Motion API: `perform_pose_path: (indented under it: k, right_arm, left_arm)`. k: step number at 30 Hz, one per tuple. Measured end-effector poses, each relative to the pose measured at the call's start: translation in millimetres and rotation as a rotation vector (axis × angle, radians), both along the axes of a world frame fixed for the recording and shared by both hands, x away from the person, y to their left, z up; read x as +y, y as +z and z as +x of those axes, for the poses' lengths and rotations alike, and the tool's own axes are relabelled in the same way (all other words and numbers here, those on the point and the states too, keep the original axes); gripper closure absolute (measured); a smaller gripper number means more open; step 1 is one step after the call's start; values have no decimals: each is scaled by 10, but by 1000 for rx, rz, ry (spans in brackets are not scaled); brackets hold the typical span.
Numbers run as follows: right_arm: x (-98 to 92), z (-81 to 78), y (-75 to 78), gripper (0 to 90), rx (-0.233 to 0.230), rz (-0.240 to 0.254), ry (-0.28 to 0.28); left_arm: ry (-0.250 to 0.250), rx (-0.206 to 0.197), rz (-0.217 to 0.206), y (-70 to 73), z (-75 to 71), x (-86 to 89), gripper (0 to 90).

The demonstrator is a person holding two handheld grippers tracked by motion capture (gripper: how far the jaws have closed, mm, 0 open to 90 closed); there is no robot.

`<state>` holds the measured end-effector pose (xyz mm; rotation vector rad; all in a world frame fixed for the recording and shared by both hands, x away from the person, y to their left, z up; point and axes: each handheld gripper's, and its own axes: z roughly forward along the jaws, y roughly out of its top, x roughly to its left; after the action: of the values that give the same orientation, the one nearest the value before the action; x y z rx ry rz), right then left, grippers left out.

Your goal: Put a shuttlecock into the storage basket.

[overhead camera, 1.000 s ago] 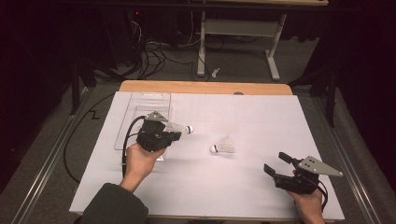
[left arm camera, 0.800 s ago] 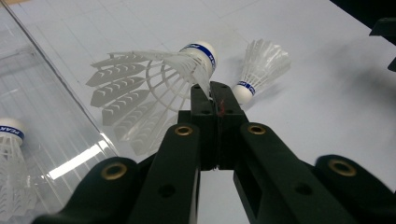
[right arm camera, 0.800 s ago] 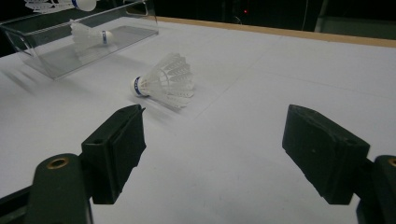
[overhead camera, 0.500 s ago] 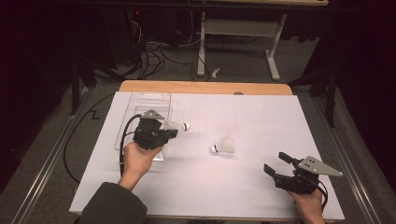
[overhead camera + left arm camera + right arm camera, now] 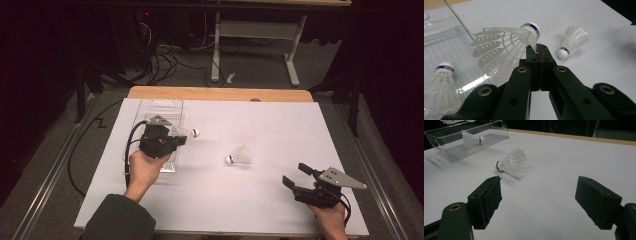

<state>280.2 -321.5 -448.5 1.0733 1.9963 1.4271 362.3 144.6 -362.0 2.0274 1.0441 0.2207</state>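
1. Nearest, at the table's (image 5: 210,210) near edge on the right: right gripper (image 5: 299,181), jaws spread wide, nothing between them, aimed left and away across the white sheet.
2. Ahead of the right gripper's jaws, well apart from them: loose shuttlecock (image 5: 511,163) lying on its side on the sheet. Long axis roughly level; in the high view, cork to the left, feather skirt to the right and slightly away.
3. Left side, mid-table: left gripper (image 5: 181,137), jaws clenched tight on the held shuttlecock (image 5: 509,42), pinching one feather of the skirt just below the cork.
4. Held shuttlecock off the sheet, sticking out past the jaw tips. Long axis near level in the high view, cork with blue band pointing right, toward the loose one; skirt fans back over the gripper body.
5. Under and just left of the left gripper: clear tray (image 5: 162,107), long side running away from the person.
6. Inside the tray: third shuttlecock (image 5: 442,82), seen in the left gripper view left of the jaws, cork toward the top of that view, skirt toward the camera.
7. Count: shuttlecocks 3 (one held, one loose on sheet, one in tray); trays 1; grippers 2.
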Motion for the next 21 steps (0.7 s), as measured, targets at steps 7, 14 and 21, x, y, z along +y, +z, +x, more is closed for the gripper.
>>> perform_pose_path:
  k: [7, 14, 21]
  right_arm:
    - [-1, 0, 0, 215, -1, 0, 0]
    - [1, -1, 0, 215, 1, 1, 0]
    - [0, 0, 0, 215, 0, 0, 0]
  left_arm:
    - [17, -6, -2, 10, 6, 46, 893]
    - [30, -10, -1, 19, 21, 88, 893]
    - [46, -13, 3, 25, 44, 143, 893]
